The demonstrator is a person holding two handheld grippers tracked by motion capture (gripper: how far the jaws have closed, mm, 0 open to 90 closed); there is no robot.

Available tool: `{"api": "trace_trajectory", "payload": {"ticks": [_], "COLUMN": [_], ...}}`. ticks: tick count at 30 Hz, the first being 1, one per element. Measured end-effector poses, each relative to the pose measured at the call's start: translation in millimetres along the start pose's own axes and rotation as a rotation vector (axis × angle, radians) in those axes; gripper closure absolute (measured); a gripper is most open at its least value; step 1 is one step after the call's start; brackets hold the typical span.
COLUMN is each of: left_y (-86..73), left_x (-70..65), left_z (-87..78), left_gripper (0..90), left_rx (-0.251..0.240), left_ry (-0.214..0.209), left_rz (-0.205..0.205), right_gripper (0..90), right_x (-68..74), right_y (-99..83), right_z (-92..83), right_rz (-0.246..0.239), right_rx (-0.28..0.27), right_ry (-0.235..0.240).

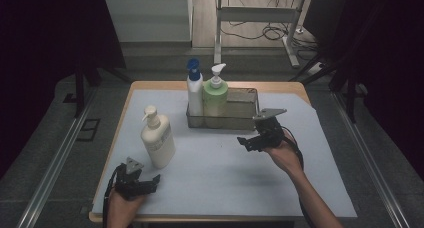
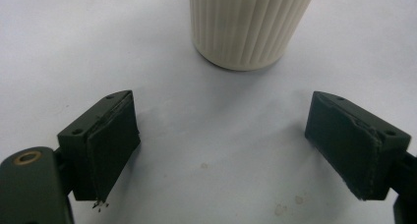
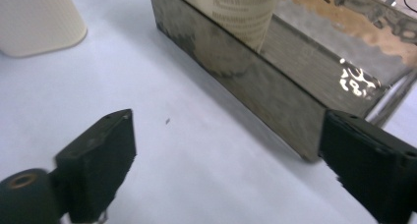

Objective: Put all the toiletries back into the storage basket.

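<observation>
Cream pump bottle (image 1: 157, 140) stands upright on the table (image 1: 225, 183), just ahead of the empty, spread left gripper (image 1: 145, 184). Likely rigid, ribbed, top-heavy: grasp mid-body. Right gripper (image 1: 246, 143) empty, spread.

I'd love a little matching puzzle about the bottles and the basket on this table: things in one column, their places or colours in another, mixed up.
Things:
1. cream pump bottle
2. blue-capped bottle
3. green pump bottle
4. wire basket

Descriptions:
A. stands in the basket, at its left end
B. stands alone on the white sheet, outside the basket
C. grey metal, its right half without bottles
D. stands in the basket, just right of another bottle

Pairs: 1-B, 2-A, 3-D, 4-C
</observation>
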State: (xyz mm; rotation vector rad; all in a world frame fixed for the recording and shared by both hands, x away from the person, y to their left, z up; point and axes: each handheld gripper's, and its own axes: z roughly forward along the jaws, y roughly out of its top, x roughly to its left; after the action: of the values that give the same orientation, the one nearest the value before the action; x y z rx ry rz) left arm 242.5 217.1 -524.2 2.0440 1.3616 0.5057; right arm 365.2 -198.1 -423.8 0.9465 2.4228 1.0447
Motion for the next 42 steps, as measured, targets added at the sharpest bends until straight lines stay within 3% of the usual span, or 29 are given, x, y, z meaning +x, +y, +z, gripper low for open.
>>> {"api": "trace_trajectory", "payload": {"ticks": [3, 9, 21, 27, 42], "left_y": [0.0, 0.0, 0.0, 0.0, 0.2], "left_x": [0.1, 0.0, 0.0, -0.1, -0.3], "left_z": [-0.1, 0.0, 0.0, 0.1, 0.0], "left_gripper": [12.2, 12.2, 12.3, 12.3, 12.4], "left_rx": [0.001, 0.0, 0.0, -0.002, -0.001], "left_ry": [0.0, 0.0, 0.0, 0.0, -0.001], "left_rz": [0.002, 0.0, -0.001, -0.002, -0.003], "right_gripper": [0.0, 0.0, 0.0, 0.0, 0.0], "right_x": [-0.2, 0.4, -0.8, -0.3, -2.7], "right_y": [-7.5, -22.9, -57.8, -77.8, -122.0], "right_z": [-6.1, -19.1, -35.6, -36.6, -21.5], "right_rz": [0.001, -0.021, 0.011, 0.047, 0.112], "right_rx": [0.011, 0.023, 0.038, 0.031, 0.054], "right_ry": [-0.009, -0.029, -0.052, -0.017, -0.043]}}
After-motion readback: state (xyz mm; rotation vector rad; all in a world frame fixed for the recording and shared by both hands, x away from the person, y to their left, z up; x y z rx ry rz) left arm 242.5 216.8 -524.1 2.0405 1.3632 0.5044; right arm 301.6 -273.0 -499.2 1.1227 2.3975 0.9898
